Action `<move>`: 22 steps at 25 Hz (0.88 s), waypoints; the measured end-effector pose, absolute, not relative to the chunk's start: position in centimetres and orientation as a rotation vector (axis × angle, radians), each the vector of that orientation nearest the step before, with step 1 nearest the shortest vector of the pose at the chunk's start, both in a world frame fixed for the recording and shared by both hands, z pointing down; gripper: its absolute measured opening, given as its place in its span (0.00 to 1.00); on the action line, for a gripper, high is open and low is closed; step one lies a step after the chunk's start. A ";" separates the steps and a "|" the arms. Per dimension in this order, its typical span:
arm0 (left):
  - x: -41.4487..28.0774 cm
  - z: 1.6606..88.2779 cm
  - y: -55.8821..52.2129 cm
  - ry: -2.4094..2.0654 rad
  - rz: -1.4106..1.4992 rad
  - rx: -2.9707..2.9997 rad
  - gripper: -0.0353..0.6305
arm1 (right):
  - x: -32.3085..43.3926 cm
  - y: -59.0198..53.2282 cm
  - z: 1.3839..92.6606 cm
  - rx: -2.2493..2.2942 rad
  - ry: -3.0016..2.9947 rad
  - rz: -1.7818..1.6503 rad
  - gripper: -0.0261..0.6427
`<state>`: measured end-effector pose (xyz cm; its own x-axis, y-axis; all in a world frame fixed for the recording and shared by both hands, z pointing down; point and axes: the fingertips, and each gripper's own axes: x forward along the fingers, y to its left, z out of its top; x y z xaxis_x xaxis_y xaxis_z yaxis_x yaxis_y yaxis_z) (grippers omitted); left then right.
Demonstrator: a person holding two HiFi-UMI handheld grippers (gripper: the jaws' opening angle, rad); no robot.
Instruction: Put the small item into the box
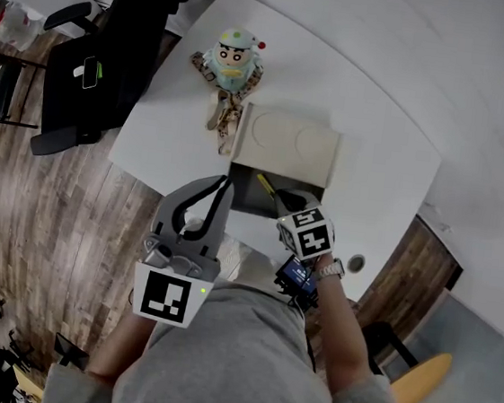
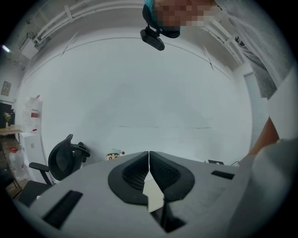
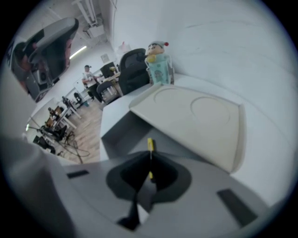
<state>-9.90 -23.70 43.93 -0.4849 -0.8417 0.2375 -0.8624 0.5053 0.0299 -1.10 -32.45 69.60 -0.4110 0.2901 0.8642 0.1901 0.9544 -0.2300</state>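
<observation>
We've the right gripper [image 3: 150, 163] clamped on the yellow stick [image 3: 150, 144], which points straight ahead over the open box [image 3: 115, 135]; left gripper [image 2: 149, 160] pinched together, empty.

Right gripper [image 1: 280, 199] with yellow stick [image 1: 266, 185] over open box [image 1: 290, 143].

White bench in a corner of a wood-floored office.
The bench [image 1: 393, 158] stands against a plain white wall [image 1: 467, 58], and dark wood-plank floor [image 1: 52, 209] runs along its other side. A black office chair [image 1: 102, 52] stands at the bench's far corner. The right gripper view shows an open office with desks [image 3: 69, 110] under a strip light [image 3: 80, 50]. White pipes [image 2: 60, 18] cross the ceiling.
</observation>
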 end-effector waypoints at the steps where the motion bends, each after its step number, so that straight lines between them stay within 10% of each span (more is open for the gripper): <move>1: -9.8 43.9 -23.8 -2.520 0.140 1.467 0.11 | -1.1 -32.5 69.1 -0.335 -2.021 0.124 0.09; 22: -7.9 40.6 -27.8 -2.349 0.102 1.840 0.11 | -0.4 -35.0 53.0 0.082 -2.496 0.447 0.09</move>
<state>-7.94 -27.76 40.58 -0.2328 -0.9585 0.1643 -0.9692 0.2427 0.0426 -0.43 -34.96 52.97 -0.8209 0.0423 0.5695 -0.1579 0.9415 -0.2976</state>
